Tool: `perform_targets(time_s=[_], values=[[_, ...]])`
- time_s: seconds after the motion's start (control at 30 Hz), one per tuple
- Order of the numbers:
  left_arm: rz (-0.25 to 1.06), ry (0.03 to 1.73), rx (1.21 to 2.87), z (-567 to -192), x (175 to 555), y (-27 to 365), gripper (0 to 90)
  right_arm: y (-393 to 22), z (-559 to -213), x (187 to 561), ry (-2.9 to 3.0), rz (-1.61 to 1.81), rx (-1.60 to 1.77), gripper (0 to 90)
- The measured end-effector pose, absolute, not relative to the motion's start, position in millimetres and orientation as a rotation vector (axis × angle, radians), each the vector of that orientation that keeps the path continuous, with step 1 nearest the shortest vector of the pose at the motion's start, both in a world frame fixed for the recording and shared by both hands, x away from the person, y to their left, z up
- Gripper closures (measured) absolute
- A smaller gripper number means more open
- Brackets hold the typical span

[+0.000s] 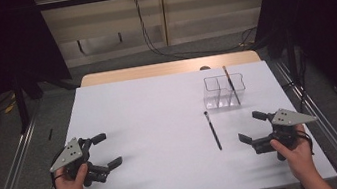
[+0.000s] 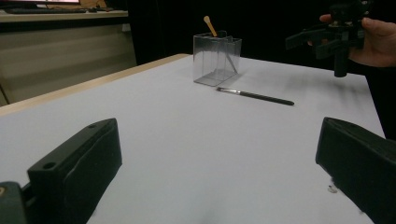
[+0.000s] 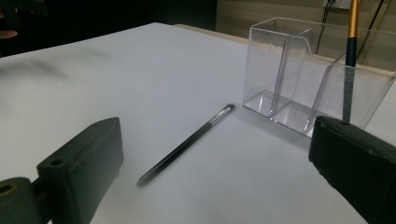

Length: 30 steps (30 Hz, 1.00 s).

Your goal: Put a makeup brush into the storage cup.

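Black brush [image 1: 213,130] lies flat on the white table [image 1: 153,142], near a clear organiser [image 1: 224,91]; left gripper [image 1: 105,151] and right gripper [image 1: 252,127] both gape wide, empty

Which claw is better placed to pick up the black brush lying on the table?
The right claw, probably: it sits open just beside the black brush, while the left claw, also open, is far across the white table.
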<state>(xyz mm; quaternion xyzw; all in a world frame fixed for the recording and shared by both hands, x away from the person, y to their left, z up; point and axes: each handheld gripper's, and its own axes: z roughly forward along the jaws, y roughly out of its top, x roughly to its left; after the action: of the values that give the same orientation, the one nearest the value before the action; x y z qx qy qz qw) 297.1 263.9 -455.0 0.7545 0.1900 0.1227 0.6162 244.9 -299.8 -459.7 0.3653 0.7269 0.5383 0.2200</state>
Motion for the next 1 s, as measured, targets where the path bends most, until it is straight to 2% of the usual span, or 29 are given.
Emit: perform_targets(time_s=[1.0], values=[[0.276,0.432,1.749,-456.5,295.4,265.2,0.3,-264.9,-445.5,286.6,2.042,1.509,0.988,2.8]])
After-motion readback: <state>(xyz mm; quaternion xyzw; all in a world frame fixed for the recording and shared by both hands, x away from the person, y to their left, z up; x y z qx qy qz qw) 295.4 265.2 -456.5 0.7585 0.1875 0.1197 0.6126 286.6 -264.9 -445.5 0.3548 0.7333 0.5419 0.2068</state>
